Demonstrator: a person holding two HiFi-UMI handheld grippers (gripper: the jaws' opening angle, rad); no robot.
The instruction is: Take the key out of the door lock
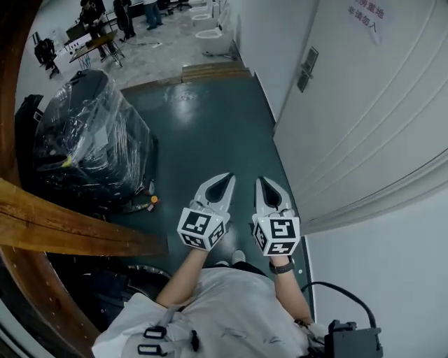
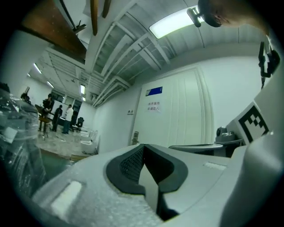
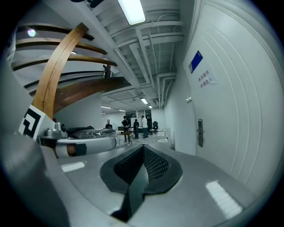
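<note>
One white panelled door (image 1: 364,105), closed, is the landmark. One dark green floor (image 1: 210,126) runs along its foot. One bulky load wrapped in clear plastic (image 1: 87,133) stands across the floor from the door, well apart from it. One curved timber beam (image 1: 63,224) runs on the side farthest from the door. At least three people (image 3: 135,127) stand in the lit area far beyond the door's lock edge. Two grippers are held side by side in front of the person, near the door's hinge-side end and well short of the lock. The left gripper (image 1: 225,179) has its jaws together with nothing between the pads. The right gripper (image 1: 263,182), the one closer to the door, is closed and empty too. One paper notice (image 1: 364,17) is on the door face, with one blue sign (image 3: 195,60) above it. One dark lock plate (image 1: 306,68) sits on the door at its far edge, well ahead of both grippers. The key should be in that plate, but it is too small to make out in any view. By my reading the step is the approach, with no contact yet. The next move calls for closing the gap along the door, opening one pair of jaws, lining them on the key's head, then gripping and drawing it straight out.
</note>
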